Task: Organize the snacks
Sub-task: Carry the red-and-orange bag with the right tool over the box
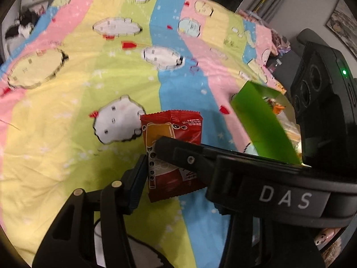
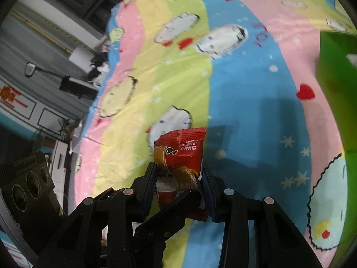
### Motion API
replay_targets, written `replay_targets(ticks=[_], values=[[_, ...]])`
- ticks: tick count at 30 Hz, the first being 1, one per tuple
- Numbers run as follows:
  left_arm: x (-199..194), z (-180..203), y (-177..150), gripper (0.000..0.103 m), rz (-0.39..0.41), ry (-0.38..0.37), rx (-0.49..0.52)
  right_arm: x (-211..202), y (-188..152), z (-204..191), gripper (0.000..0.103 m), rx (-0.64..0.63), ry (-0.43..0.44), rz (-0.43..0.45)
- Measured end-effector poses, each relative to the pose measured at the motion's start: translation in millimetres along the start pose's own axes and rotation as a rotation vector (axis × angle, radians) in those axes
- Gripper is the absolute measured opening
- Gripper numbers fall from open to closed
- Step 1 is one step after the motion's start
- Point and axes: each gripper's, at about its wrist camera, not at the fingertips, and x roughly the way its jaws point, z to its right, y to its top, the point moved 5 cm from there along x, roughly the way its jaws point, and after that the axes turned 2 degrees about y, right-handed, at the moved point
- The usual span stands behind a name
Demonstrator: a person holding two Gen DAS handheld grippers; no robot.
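A small red snack packet (image 2: 183, 154) stands upright over the striped bedspread (image 2: 245, 89), and my right gripper (image 2: 178, 178) is shut on its lower half. In the left wrist view the same red packet (image 1: 171, 129) lies between my left gripper's (image 1: 171, 174) near finger pad (image 1: 139, 174), which sits against its edge, and the right gripper's finger (image 1: 178, 149) that crosses in front. The left gripper's other finger is hidden behind that arm. A green box (image 1: 263, 122) with packets inside stands open to the right, also at the edge of the right wrist view (image 2: 334, 78).
The bedspread (image 1: 78, 111) with cartoon prints stretches far to the left and back. A black-and-white furry shape (image 1: 20, 26) lies at its far corner. Beyond the bed's edge are cabinets and a rail (image 2: 33, 44).
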Motion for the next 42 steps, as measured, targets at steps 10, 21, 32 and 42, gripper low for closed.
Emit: replay_targets(ticks=[10, 21, 32, 42], values=[[-50, 36, 13, 0.050, 0.148, 0.026, 0.085, -62, 1, -32, 0.042, -0.090, 0.043, 0.141], [-71, 66, 17, 0.050, 0.199, 0.028, 0.146, -103, 1, -35, 0.042, -0.110, 0.066, 0.230], [-80, 105, 19, 0.051, 0.223, 0.009, 0.216, -143, -1, -23, 0.042, -0.099, 0.055, 0.302], [-73, 151, 18, 0.050, 0.224, -0.021, 0.299, -178, -5, 5, 0.042, -0.044, 0.034, 0.383]])
